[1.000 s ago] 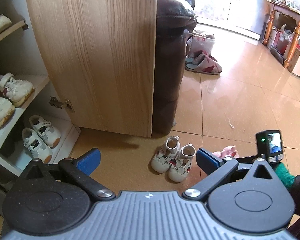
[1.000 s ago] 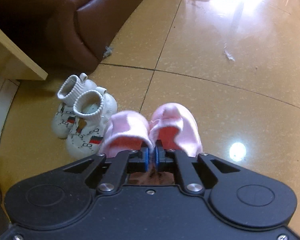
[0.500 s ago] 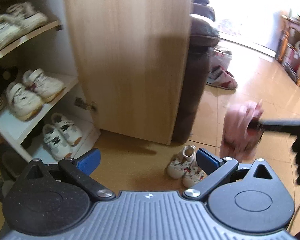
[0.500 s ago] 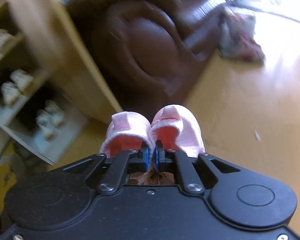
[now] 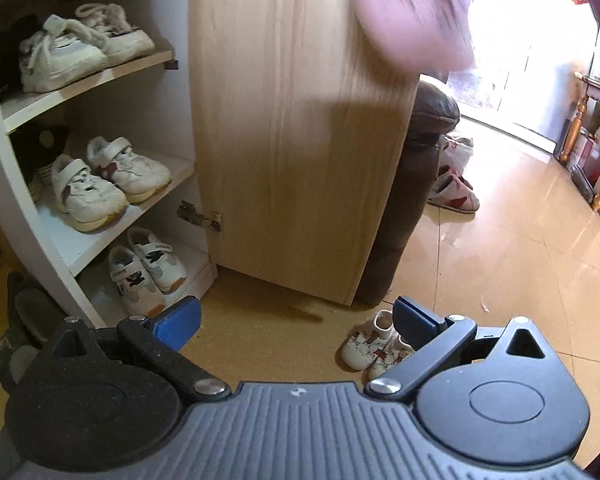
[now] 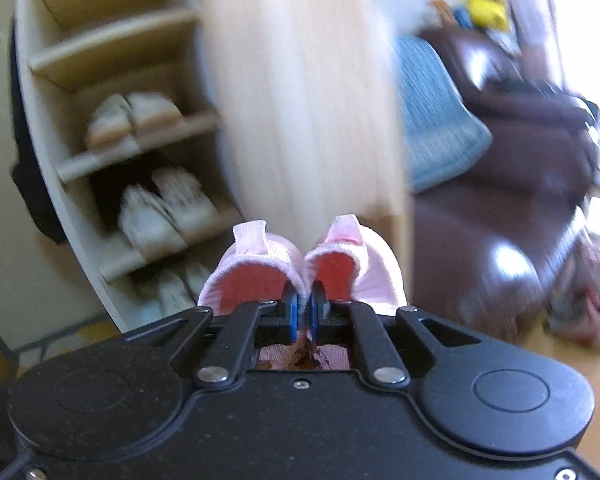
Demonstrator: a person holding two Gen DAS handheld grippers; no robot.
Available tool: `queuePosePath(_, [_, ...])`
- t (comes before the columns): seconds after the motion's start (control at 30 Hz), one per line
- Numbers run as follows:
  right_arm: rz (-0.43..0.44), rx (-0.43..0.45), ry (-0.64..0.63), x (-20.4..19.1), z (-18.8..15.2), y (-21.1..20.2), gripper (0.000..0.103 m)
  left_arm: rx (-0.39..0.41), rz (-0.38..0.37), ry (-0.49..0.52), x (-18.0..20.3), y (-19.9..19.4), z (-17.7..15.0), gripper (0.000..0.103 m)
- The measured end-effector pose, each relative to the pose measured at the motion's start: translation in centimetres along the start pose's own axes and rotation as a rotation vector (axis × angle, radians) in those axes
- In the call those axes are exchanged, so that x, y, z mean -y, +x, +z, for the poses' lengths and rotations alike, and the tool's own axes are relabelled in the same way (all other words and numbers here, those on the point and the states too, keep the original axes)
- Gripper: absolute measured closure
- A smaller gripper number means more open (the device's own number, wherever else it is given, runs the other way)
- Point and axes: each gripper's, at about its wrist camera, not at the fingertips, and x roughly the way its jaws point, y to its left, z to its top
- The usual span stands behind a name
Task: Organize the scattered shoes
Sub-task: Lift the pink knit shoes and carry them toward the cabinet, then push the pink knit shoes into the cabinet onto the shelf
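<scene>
Open white shoe cabinet with curved shelves (image 5: 56, 236) at far left. Pair of laced off-white sneakers (image 5: 80, 46) on its upper shelf, pair of white strap sneakers with dark red patches (image 5: 104, 182) one shelf below, pair of small white strap sneakers with black marks (image 5: 144, 274) on the bottom board. Light wood cabinet door (image 5: 300, 140) swung open just right of the shelves, hinge visible near its lower edge. Left gripper (image 5: 296, 322) low in front of the cabinet, blue pads spread wide, nothing between them. Pair of tiny white patterned baby shoes with sock cuffs (image 5: 374, 346) on the tan tiled floor (image 5: 520, 272) below the door's right corner, partly behind the right-hand pad. Dark brown leather sofa (image 5: 416, 184) right behind the door. Pair of grey-and-red slippers (image 5: 454, 194) on the floor past the sofa. Pair of pink knit baby shoes with red lining (image 6: 300, 268) up in the air, level with the cabinet's upper shelves in the right wrist view, a pink blur across the door's top in the left wrist view. Right gripper (image 6: 303, 310) clamped tight on the two inner collars of the pink shoes, pressed together between its pads. Right wrist view heavily motion-blurred.
</scene>
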Motion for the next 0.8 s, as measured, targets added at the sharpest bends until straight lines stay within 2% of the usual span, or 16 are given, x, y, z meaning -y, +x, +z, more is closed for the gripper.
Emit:
queuePosePath(0.1, [0.037,0.051,-0.046,-2.2,4.4,-0.4,0.097,0.006,0.001,-0.012,-0.7,-0.4,0.0,0.000])
queuePosePath(0.2, [0.076,0.124,-0.121,-5.5,11.0,0.0,0.097,0.012,0.004,-0.028,-1.4,-0.8,0.1,0.000])
queuePosePath(0.37, [0.115,0.186,-0.187,-9.5,18.3,0.9,0.097,0.025,0.005,-0.051,-2.4,-1.4,0.2,0.000])
queuePosePath(0.6, [0.134,0.240,-0.207,-12.9,25.1,3.3,0.097,0.040,-0.001,-0.082,-3.3,-1.7,0.6,0.000])
queuePosePath(0.8, [0.146,0.251,-0.239,-15.9,28.9,6.7,0.097,0.045,-0.008,-0.101,-4.0,-1.8,0.9,0.000])
